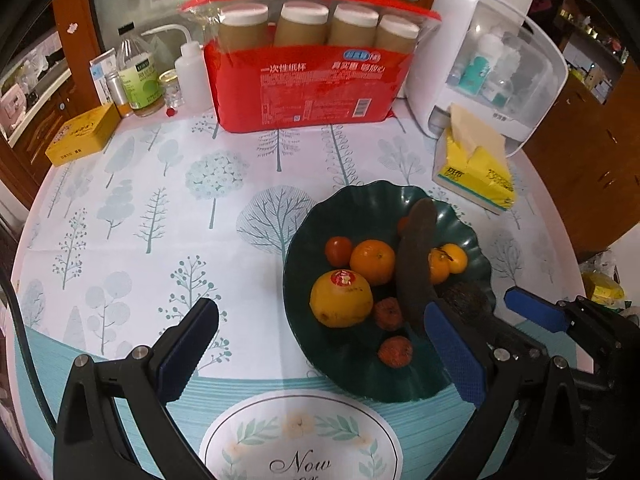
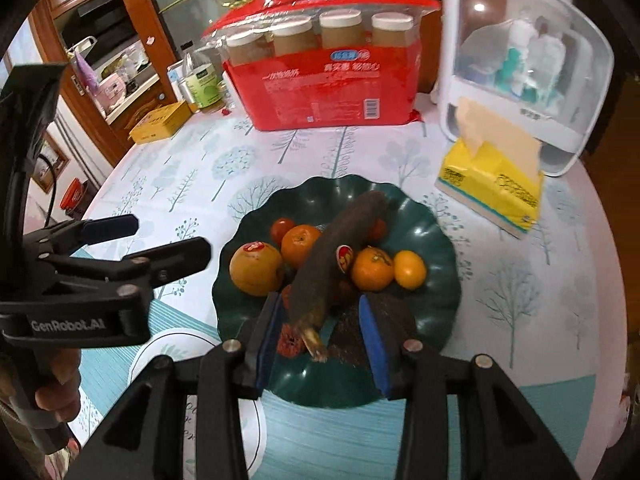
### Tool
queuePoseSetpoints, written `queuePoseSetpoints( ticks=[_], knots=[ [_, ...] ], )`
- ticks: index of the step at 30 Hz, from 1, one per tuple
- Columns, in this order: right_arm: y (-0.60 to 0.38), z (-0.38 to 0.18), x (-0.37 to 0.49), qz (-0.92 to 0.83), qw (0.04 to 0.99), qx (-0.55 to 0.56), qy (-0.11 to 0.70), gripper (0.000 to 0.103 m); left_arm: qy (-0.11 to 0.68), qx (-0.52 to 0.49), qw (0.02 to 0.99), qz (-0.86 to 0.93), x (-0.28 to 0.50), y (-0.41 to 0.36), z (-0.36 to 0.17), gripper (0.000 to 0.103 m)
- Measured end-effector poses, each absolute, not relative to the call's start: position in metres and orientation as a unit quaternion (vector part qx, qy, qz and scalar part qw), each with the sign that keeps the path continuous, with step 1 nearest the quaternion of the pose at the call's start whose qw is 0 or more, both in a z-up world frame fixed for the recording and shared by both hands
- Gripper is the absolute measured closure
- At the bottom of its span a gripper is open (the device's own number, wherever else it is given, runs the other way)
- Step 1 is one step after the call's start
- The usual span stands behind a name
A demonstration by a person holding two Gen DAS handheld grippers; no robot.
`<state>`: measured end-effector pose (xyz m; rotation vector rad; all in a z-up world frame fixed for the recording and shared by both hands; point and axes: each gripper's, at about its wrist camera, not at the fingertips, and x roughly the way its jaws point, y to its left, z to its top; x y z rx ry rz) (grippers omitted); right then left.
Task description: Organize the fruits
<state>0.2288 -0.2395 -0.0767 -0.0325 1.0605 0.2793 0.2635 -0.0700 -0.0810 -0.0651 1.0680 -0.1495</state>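
A dark green scalloped plate [image 1: 360, 376] [image 2: 436, 248] holds a blackened banana [image 1: 416, 256] [image 2: 340, 236], a large yellow fruit [image 1: 340, 300] [image 2: 256, 268] with a red sticker, tangerines [image 1: 372, 260], small tomatoes [image 1: 338, 251], rough lychees [image 1: 396, 351] and a dark lumpy fruit [image 2: 390, 312]. My right gripper [image 2: 320, 304] hovers open over the plate's near side; the banana's stem end lies between its jaws, untouched by the pads. My left gripper [image 1: 320, 312] [image 2: 170, 236] stands wide open and holds nothing, left of the plate. In the left wrist view, one right-gripper pad [image 1: 536, 314] shows.
At the back stand a red pack of paper cups [image 1: 308, 80], a white organiser box [image 1: 492, 64] and bottles [image 1: 140, 76]. A yellow tissue pack [image 1: 476, 172] lies right of the plate, and a yellow box [image 1: 82, 134] sits at the left edge. A hand [image 2: 52, 384] holds the left gripper.
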Motion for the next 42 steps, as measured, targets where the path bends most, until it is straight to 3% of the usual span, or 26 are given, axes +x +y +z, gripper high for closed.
queuePoseSetpoints(
  ticks=[4,9,28,42],
  knots=[
    [-0.242,-0.061,0.215,0.111,0.866,-0.013,0.487,0.062,0.501,-0.026,0.862,-0.076,0.246,-0.068,-0.071,0.001],
    [-0.237,-0.043,0.192,0.091,0.882,-0.015,0.461,0.052,0.495,-0.025,0.864,-0.083,0.220,-0.064,-0.061,0.001],
    [-0.197,-0.005,0.053,0.040,0.895,0.022,0.443,0.051,0.459,0.002,0.887,-0.052,0.066,-0.025,-0.014,0.001],
    [-0.198,0.023,0.020,-0.012,0.915,0.027,0.401,0.051,0.440,0.008,0.898,-0.029,0.036,-0.034,0.003,0.001]
  ],
)
